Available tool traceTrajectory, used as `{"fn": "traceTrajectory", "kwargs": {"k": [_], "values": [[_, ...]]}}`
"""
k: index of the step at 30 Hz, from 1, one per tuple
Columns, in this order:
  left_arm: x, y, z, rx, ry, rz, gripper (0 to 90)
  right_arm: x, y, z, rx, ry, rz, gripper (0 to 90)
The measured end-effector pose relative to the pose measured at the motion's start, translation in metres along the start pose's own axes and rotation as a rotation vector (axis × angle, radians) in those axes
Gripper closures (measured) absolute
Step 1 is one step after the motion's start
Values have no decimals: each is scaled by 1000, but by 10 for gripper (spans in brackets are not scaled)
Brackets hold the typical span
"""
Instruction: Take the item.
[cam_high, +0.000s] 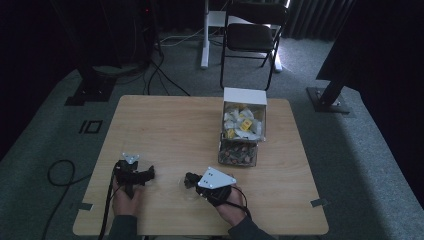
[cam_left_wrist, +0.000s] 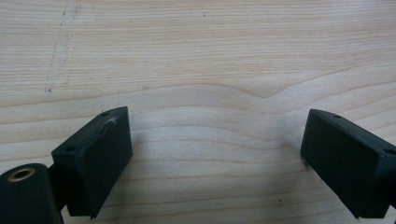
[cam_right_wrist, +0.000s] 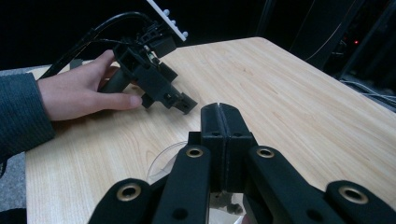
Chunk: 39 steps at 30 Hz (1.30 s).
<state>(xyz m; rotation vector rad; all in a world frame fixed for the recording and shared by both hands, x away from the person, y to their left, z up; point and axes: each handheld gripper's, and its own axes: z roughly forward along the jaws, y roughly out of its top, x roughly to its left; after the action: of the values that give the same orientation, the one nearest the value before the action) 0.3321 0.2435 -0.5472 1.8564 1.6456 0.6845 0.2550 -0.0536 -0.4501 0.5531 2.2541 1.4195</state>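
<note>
L claw (cam_high: 149, 173) lies low on the table (cam_high: 170, 130), jaws spread wide w/ bare wood between. R claw (cam_high: 188, 180) near it, jaws pressed together; a clear round lid (cam_right_wrist: 161, 161) lies under them, can't tell if pinched. White box (cam_high: 244, 116) of packets sits at far right w/ a clear tub (cam_high: 238, 152) touching its near side.

A black folding chair (cam_high: 252, 35) stands on grey carpet (cam_high: 350, 145), well beyond both grippers, past the table's (cam_high: 175, 130) far edge.

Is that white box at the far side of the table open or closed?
Open. The white box has its lid raised behind it, and small packets lie exposed inside.
</note>
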Motion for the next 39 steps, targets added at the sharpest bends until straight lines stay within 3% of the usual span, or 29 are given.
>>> {"fn": "traceTrajectory", "kwargs": {"k": [10, 11, 12, 13, 14, 15, 16, 25, 39], "values": [[0, 0, 0, 0, 0, 0, 94, 3, -2, 4, 9, 7, -4, 899], [0, 0, 0, -1, 0, 0, 94, 3, -3, 4, 11, 9, -7, 865], [0, 0, 0, -1, 0, 0, 94, 3, -3, 4, 12, 14, -9, 754], [0, 0, 0, -1, 0, 0, 94, 3, -3, 4, 12, 14, -9, 754], [0, 0, 0, 0, 0, 0, 94, 4, -3, 5, 11, 12, -7, 662], [0, 0, 0, 0, 0, 0, 94, 3, -3, 4, 1, 18, 11, 515], [0, 0, 0, 1, 0, 0, 94, 2, -3, 4, -2, 16, 15, 482], [0, 0, 0, 1, 0, 0, 94, 0, -3, 2, 1, 35, 31, 440], [0, 0, 0, 1, 0, 0, 94, -6, -8, -6, -2, 20, 48, 442]]}}
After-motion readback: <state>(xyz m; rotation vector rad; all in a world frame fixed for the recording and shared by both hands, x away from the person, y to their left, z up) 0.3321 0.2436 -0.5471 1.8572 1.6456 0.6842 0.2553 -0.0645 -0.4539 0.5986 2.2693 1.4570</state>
